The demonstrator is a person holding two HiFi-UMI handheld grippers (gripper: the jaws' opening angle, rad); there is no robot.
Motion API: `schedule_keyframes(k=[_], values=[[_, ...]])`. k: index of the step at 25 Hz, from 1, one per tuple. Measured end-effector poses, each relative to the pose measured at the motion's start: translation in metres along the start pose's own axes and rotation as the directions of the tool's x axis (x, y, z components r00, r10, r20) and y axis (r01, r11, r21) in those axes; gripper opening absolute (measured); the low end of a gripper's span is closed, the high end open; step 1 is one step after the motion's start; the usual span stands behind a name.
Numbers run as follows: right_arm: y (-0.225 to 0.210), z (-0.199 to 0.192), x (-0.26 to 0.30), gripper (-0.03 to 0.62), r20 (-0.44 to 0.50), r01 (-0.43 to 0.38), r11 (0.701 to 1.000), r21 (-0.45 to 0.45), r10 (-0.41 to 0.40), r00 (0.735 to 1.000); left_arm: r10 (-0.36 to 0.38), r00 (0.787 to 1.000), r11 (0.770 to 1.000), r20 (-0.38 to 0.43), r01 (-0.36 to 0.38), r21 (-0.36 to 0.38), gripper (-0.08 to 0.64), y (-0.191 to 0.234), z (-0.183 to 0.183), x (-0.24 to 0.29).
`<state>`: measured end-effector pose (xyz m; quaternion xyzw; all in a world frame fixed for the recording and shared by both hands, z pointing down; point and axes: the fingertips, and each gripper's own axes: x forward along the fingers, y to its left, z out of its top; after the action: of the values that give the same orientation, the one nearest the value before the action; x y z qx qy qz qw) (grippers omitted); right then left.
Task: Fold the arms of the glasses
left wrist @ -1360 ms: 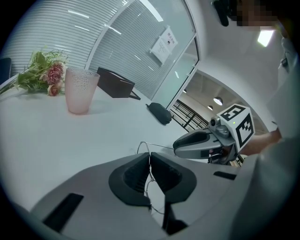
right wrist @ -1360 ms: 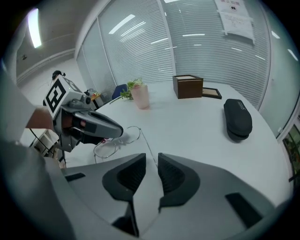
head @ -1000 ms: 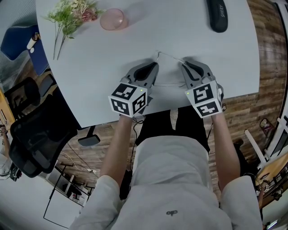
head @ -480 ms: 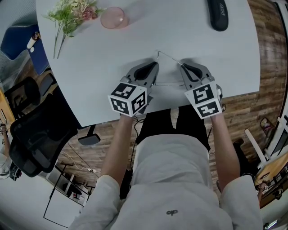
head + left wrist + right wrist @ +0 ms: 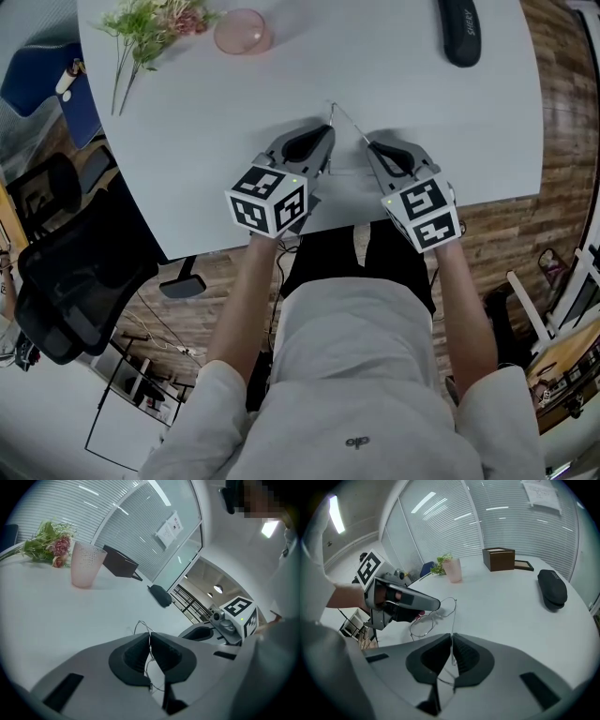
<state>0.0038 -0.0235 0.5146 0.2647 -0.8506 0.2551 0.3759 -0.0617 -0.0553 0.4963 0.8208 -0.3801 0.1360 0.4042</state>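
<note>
glasses (image 5: pixel 345 124) are at the near edge of the bench (image 5: pixel 422 103), between the two claws. Can't tell if they rest on the bench or hang just off it.

left claw (image 5: pixel 150 637): closed, pinching the wire at a lens rim (image 5: pixel 423 626). That's the anchor.
right claw (image 5: pixel 452 637): jaws have just been closing. The thin arm (image 5: pixel 453 620) runs up between the pads (image 5: pixel 466 655), and they look clamped on it.

Step in hand, as I read it: swing that arm in toward the lenses about its hinge (image 5: pixel 454 601).

How to do it well:
- Hold left dead still. If it drifts, the hinge moves and right ends up bending wire instead of folding.
- Move right in an arc round the hinge, in the folding plane only. No lift, no twist. This wire looks soft and would kink.
- The grip sits some way back from the hinge, so there's plenty of leverage. Go slow with light force.
- Let the arm slip a little in the pads as the angle changes, don't force it.
- Watch that right doesn't run into left as the arm comes across. They're near each other.
- Release only once the arm lies along the lenses, then regrip for the other arm.

Risk: the wire pops out of the left pinch, since the contact patch is tiny.
</note>
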Motion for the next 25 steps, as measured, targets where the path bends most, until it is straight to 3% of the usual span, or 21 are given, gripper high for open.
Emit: schedule_keyframes(k=[25], values=[[0.037, 0.016, 0.021, 0.045, -0.020, -0.143, 0.990, -0.011, 0.143, 0.990, -0.019, 1.000, 1.000, 0.003, 0.019, -0.025, 0.027, 0.005, 0.007, 0.001]])
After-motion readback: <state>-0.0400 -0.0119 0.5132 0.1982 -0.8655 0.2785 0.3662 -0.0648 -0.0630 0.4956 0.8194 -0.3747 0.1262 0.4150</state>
